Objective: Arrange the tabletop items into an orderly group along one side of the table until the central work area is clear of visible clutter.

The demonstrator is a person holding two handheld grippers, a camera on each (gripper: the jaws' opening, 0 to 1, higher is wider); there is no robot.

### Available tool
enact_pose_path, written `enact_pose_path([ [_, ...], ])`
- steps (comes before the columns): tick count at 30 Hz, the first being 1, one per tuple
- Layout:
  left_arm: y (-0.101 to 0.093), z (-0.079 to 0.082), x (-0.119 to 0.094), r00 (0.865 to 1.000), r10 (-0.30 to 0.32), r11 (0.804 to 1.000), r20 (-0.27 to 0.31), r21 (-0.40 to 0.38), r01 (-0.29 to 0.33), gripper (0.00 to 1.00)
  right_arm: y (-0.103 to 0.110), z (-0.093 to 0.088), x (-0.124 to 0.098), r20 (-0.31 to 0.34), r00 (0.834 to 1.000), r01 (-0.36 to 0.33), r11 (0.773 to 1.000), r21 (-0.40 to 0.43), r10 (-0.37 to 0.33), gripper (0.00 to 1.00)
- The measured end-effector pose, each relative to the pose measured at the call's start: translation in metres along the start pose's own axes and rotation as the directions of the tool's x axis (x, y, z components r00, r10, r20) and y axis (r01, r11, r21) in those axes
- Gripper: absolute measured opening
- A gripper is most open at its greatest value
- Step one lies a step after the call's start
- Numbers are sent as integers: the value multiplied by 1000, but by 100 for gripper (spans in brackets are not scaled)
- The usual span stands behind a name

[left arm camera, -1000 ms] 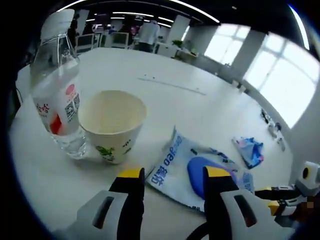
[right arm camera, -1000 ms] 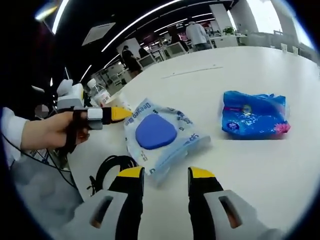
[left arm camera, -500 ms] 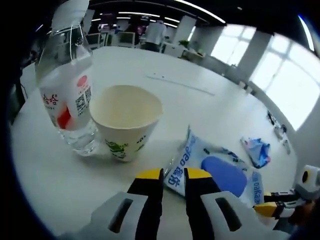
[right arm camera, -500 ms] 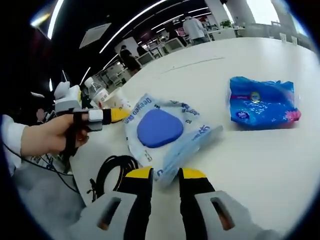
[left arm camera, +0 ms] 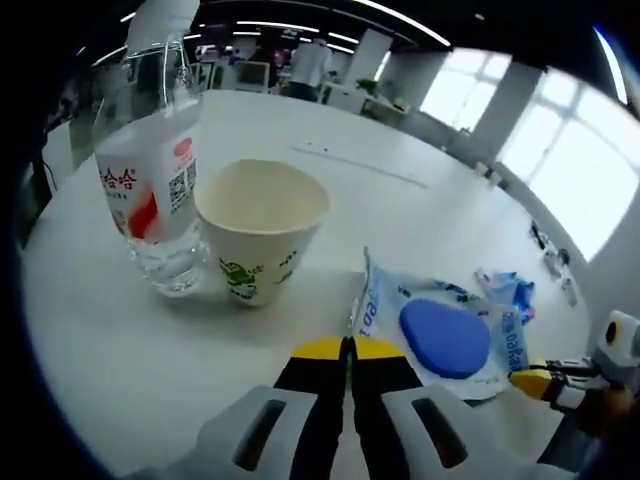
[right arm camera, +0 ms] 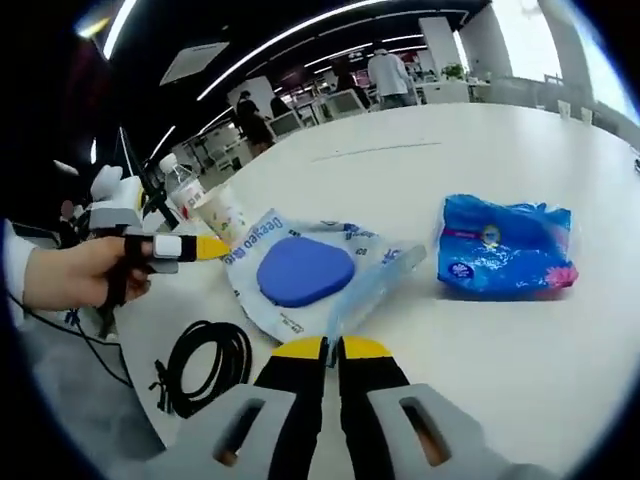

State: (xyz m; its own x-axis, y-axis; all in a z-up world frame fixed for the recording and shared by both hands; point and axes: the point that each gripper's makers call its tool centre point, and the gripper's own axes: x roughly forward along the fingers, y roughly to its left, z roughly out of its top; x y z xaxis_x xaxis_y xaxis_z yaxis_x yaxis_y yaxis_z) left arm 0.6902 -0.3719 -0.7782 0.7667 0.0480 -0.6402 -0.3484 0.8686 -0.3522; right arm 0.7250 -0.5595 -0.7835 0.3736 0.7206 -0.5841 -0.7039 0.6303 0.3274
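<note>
On the white table [right arm camera: 520, 340], the wet-wipe pack [right arm camera: 310, 275] lies just beside the paper cup [left arm camera: 260, 235]. Soft and light, it sags; both grippers, left gripper [left arm camera: 347, 350] and right gripper [right arm camera: 328, 350], pinch opposite edge seams, jaws closed.

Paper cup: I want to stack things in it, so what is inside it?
In the left gripper view the paper cup stands upright beside the water bottle. Its inner wall looks bare and cream-coloured; the very bottom is hidden behind the near rim.
</note>
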Motion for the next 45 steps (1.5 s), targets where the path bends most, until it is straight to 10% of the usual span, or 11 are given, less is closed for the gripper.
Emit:
enact_pose_path([
  [20,3,25,-7,993,-18,998,115,-51,24,0,-28,62,39,4,1000,23,980,-199,-23,0],
  [45,17,-2,15,998,-5,997,56,-77,10,0,-43,40,57,-59,996,50,987,-151,-59,0],
])
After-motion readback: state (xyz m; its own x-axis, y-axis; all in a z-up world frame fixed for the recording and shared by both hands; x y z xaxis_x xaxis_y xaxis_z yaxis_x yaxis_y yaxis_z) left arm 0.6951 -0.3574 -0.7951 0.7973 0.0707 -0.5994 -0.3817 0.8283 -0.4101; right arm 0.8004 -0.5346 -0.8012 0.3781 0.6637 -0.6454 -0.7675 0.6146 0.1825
